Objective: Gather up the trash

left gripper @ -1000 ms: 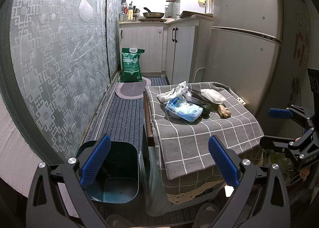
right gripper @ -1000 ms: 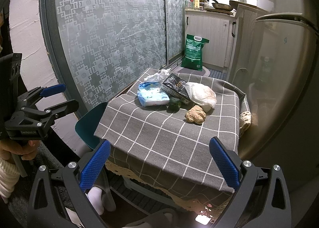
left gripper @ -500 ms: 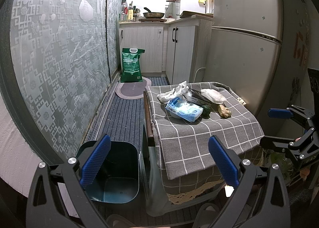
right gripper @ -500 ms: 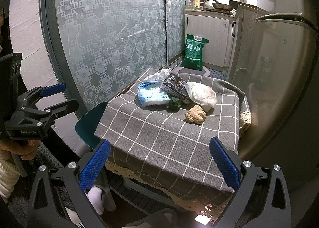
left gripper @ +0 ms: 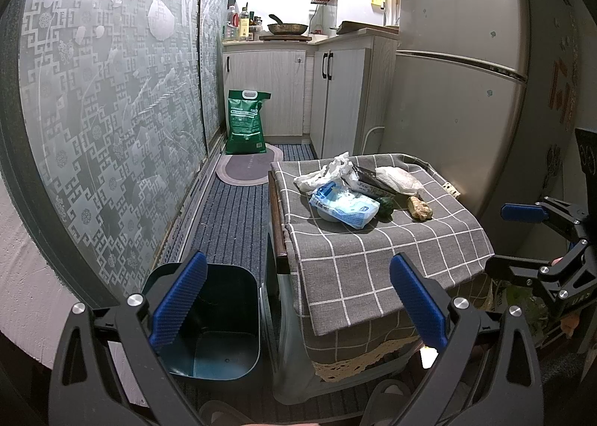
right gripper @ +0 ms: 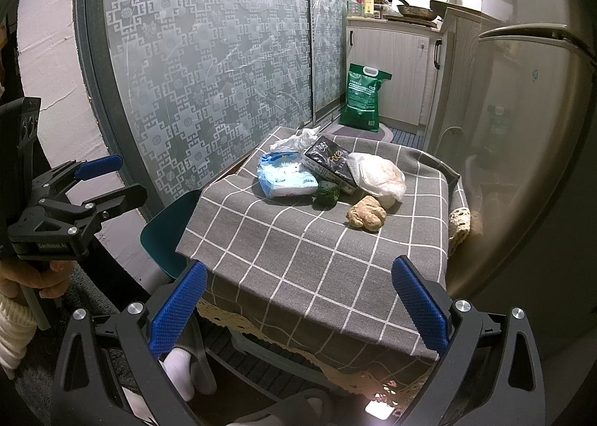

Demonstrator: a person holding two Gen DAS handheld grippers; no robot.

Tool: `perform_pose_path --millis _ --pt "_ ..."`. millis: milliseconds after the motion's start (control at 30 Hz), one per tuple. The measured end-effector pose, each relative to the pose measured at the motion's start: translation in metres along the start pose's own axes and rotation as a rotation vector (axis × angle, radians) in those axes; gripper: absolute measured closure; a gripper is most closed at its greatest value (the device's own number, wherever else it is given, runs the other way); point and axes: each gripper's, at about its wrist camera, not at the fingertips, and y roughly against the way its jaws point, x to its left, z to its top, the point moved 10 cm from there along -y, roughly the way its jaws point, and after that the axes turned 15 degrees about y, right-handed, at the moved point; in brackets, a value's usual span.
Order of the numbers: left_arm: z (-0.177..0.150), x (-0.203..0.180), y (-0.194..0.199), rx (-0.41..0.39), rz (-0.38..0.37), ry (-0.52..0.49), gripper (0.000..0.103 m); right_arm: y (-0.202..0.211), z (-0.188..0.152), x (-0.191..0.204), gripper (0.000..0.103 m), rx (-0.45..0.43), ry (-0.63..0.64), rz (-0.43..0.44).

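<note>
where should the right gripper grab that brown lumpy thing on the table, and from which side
Grip the brown lump across its narrower middle, coming down from above and the near edge of the table. It lies alone on the cloth, nearest of the pile, with clear cloth in front; the white bag crowds its far side. The right gripper is open.

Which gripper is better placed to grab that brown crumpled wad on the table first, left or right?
Probably right. The right gripper is open and faces the brown wad across bare cloth. From the left gripper, also open, the wad lies far right, and the bin sits below it.
</note>
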Motion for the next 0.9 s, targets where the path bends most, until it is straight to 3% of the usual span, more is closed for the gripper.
perform_pose_path --millis 333,600,667,700,833,900 --pt "0.000 -0.001 -0.001 0.002 -0.012 -0.007 0.003 0.002 0.002 0.002 0.003 -0.011 -0.006 0.008" --pt "0.004 -0.013 -0.002 0.026 -0.105 -0.053 0.004 0.007 0.007 -0.002 0.003 -0.041 -0.026 0.029" --pt "0.006 -0.015 -0.005 0.032 -0.116 -0.069 0.012 0.006 0.009 -0.003 0.003 -0.036 -0.019 0.029" --pt "0.008 -0.016 -0.009 0.042 -0.118 -0.075 0.024 0.006 0.011 -0.004 0.003 -0.037 -0.019 0.034" --pt "0.013 -0.024 -0.021 0.078 -0.142 -0.116 0.044 0.005 0.017 -0.006 0.013 -0.031 -0.005 0.044" --pt "0.018 -0.031 -0.029 0.088 -0.143 -0.169 0.048 0.003 0.018 -0.008 0.016 -0.027 0.000 0.051"
